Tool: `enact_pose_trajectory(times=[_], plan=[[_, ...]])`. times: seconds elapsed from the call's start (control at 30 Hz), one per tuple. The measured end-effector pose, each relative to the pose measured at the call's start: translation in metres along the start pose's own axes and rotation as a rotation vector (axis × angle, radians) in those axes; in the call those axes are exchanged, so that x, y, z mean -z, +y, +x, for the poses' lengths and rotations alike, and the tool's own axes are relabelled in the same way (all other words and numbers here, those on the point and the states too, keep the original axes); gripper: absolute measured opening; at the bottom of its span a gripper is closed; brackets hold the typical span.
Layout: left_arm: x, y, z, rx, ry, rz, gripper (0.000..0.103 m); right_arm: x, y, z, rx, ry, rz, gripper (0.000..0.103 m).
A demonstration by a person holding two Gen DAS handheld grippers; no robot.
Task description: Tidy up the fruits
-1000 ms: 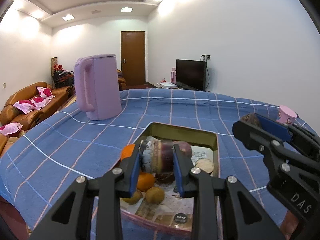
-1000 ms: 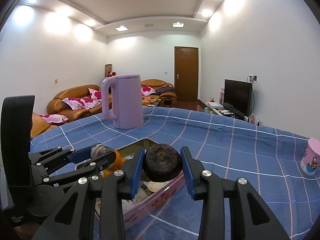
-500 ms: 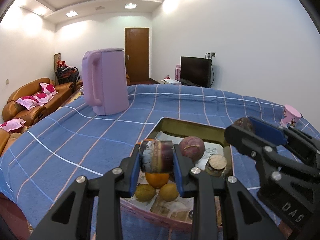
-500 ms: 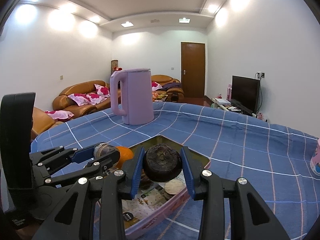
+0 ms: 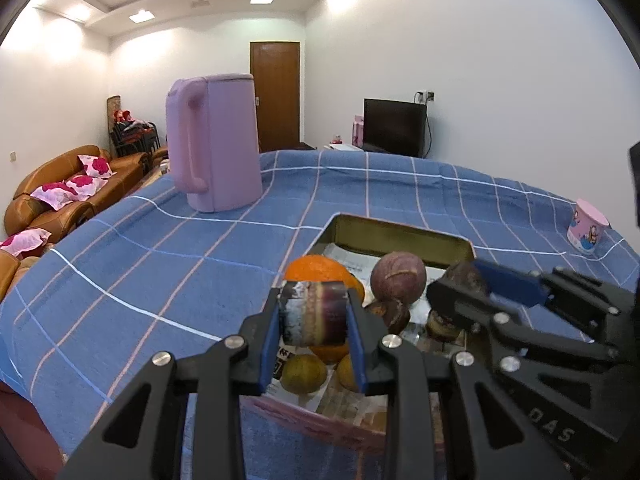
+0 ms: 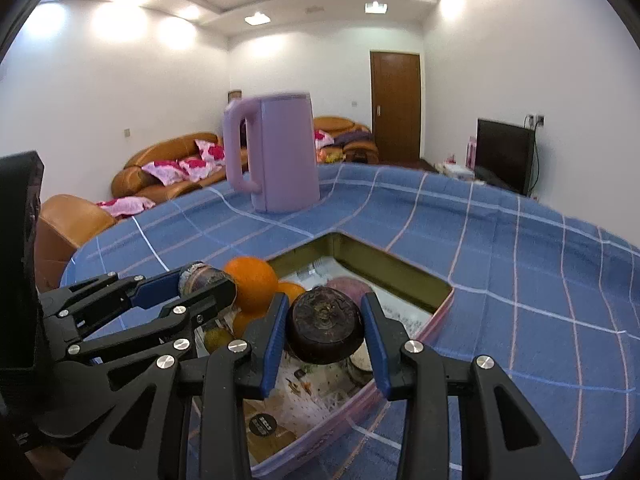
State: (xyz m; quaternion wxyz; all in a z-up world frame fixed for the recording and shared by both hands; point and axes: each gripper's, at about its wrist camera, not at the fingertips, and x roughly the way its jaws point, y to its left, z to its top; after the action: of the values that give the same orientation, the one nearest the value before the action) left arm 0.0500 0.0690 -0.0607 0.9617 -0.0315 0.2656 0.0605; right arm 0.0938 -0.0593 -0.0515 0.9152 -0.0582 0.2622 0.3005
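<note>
Kettle (image 5: 216, 144) stands beyond tin (image 5: 394, 236); cup (image 5: 586, 227) right.

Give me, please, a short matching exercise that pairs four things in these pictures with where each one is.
Things:
1. purple-banded fruit
2. dark round fruit
3. lilac kettle
4. pink cup

Places:
A. standing on the blue checked cloth, beyond the tin
B. clamped in the right gripper
C. near the cloth's far right edge
D. clamped in the left gripper

Pairs: 1-D, 2-B, 3-A, 4-C
</note>
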Motion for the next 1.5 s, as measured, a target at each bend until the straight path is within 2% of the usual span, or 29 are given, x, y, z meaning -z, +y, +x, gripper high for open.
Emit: enact_pose_trajectory(times=[0.27, 0.43, 0.47, 0.53, 0.6, 0.7, 0.93, 1.0, 1.17, 1.5], plan=[[0.004, -0.001, 0.005, 0.000, 0.028, 0.018, 0.033, 0.006, -0.005, 0.013, -0.039, 0.084, 0.035, 0.040], [0.004, 0.001, 0.007, 0.006, 0.046, 0.005, 0.035, 0.006, -0.007, 0.013, -0.019, 0.094, 0.040, 0.047], [0.004, 0.002, 0.006, 0.006, 0.044, 0.001, 0.039, 0.006, -0.007, 0.013, -0.016, 0.094, 0.042, 0.048], [0.004, 0.004, 0.003, 0.000, 0.035, -0.001, 0.046, 0.007, -0.008, 0.008, -0.013, 0.082, 0.044, 0.051], [0.004, 0.005, -0.002, -0.005, 0.018, -0.004, 0.059, 0.008, -0.010, 0.001, -0.001, 0.060, 0.049, 0.053], [0.002, 0.007, -0.011, -0.001, -0.010, -0.017, 0.073, 0.009, -0.014, -0.011, 0.025, 0.025, 0.068, 0.055], [-0.004, 0.001, -0.032, -0.001, -0.073, -0.012, 0.082, 0.006, -0.017, -0.045, 0.085, -0.063, 0.065, 0.059], [-0.006, 0.000, -0.038, 0.000, -0.088, -0.013, 0.088, 0.005, -0.018, -0.055, 0.108, -0.092, 0.063, 0.060], [-0.009, -0.003, -0.048, -0.005, -0.111, -0.008, 0.090, 0.004, -0.020, -0.077, 0.163, -0.135, 0.055, 0.061], [-0.012, -0.008, -0.060, -0.004, -0.143, -0.003, 0.095, 0.002, -0.021, -0.100, 0.191, -0.188, 0.070, 0.065]])
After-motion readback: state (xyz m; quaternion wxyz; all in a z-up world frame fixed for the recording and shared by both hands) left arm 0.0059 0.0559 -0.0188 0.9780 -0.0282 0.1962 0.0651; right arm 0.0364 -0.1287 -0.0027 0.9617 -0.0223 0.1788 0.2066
